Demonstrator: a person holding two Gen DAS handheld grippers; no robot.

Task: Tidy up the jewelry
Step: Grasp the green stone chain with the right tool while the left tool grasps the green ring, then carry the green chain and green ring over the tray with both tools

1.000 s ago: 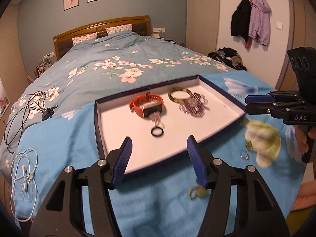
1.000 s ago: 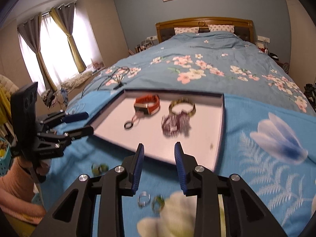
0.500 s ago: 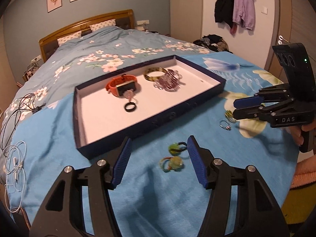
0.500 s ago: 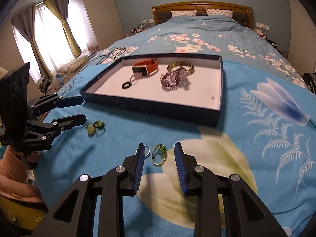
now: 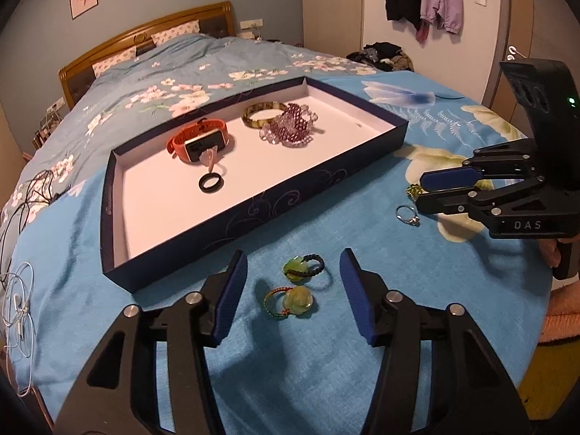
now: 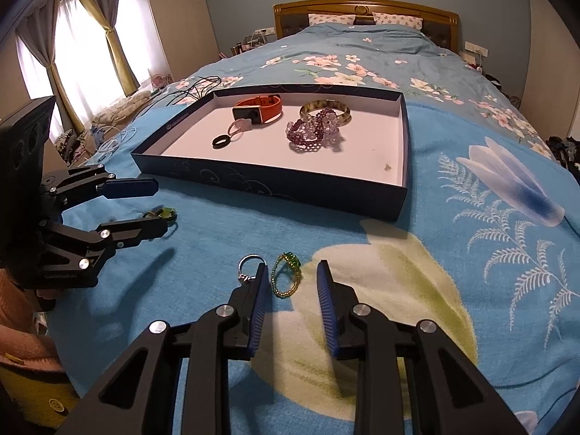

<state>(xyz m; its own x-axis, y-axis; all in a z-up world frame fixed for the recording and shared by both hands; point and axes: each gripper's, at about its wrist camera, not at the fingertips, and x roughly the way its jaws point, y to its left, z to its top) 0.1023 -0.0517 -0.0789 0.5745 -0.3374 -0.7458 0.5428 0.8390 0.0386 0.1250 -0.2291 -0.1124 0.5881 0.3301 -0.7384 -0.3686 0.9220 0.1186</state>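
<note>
On the blue bedspread lie two green jade charms, one on a black cord [image 5: 299, 269] and one on an orange-green cord [image 5: 291, 301]. My left gripper [image 5: 293, 257] straddles them, its jaws closing, pads clear of both. My right gripper [image 6: 293, 272] has a green beaded ring [image 6: 286, 275] between its closing jaws, untouched. A silver ring [image 6: 248, 266] lies just left of its left finger. The dark blue tray [image 5: 253, 214] holds an orange watch [image 5: 197, 139], a black ring [image 5: 210, 183], an amber bangle [image 5: 262, 116] and purple bead bracelets [image 5: 290, 128].
White earphones [image 5: 18, 301] and black cables [image 5: 32, 188] lie on the bed's left side. The bed's near edge runs close below both grippers. Each gripper appears in the other's view, left gripper [image 6: 161, 206] and right gripper [image 5: 420, 194]. Clothes hang on the far wall.
Both grippers have come down toward the bedspread in front of the tray. The jade charms now sit between the left jaws, the green ring between the right jaws. Both jaws have narrowed a little.
</note>
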